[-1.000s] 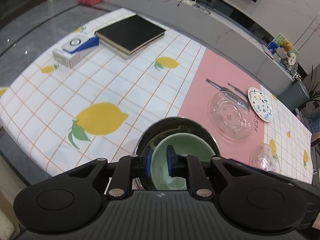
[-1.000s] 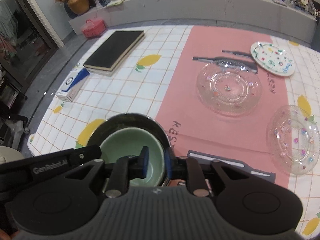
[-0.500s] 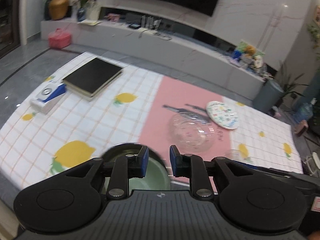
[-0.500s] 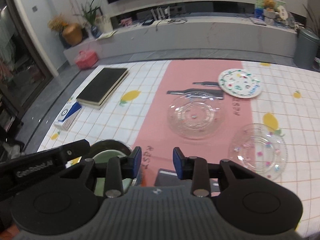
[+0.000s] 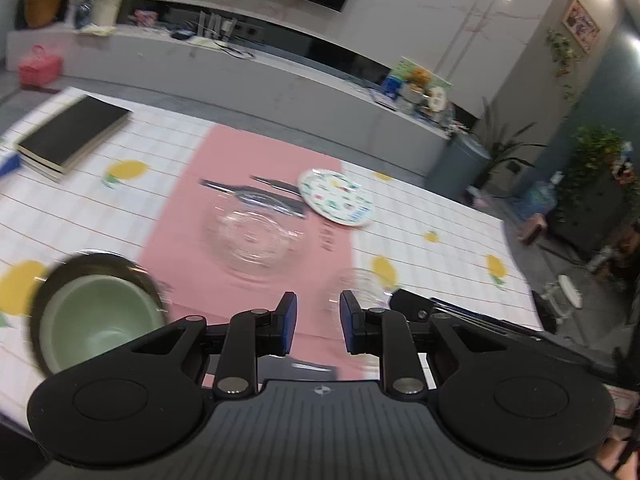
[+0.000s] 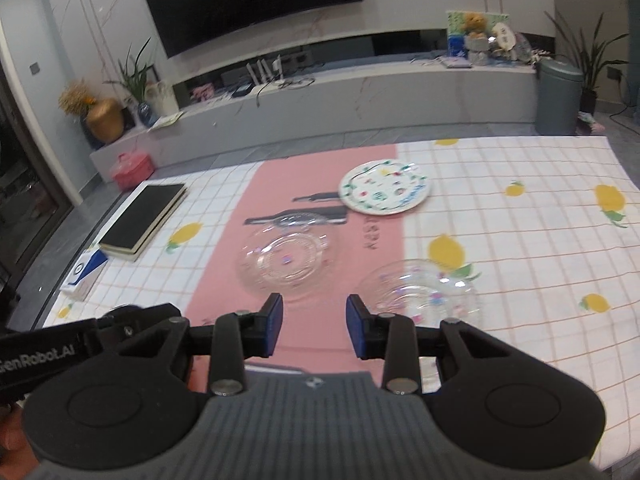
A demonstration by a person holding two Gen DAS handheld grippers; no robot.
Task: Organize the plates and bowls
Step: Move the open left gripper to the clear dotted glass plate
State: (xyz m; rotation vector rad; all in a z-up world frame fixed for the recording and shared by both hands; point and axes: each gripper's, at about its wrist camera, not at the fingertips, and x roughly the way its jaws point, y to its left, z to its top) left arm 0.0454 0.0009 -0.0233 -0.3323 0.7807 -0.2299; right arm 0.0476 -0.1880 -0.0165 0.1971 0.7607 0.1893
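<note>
The green bowl (image 5: 94,326) sits inside the dark bowl (image 5: 132,276), mouth up, near the left of the table (image 6: 520,216). They are round, so no side is longer.

The left gripper (image 5: 318,328) is up in the air to their right. Its jaws are spread and hold nothing. The right gripper (image 6: 314,330) is spread too, with nothing in it.

A glass plate (image 6: 290,260) lies flat on the pink strip (image 6: 320,168). A second glass plate (image 6: 420,292) lies flat to its right, close to the right gripper. The painted plate (image 6: 384,192) lies flat farther back. The plates do not touch.

A black book (image 6: 144,220) and a blue box (image 6: 86,272) lie at the far left, well apart from the plates.
</note>
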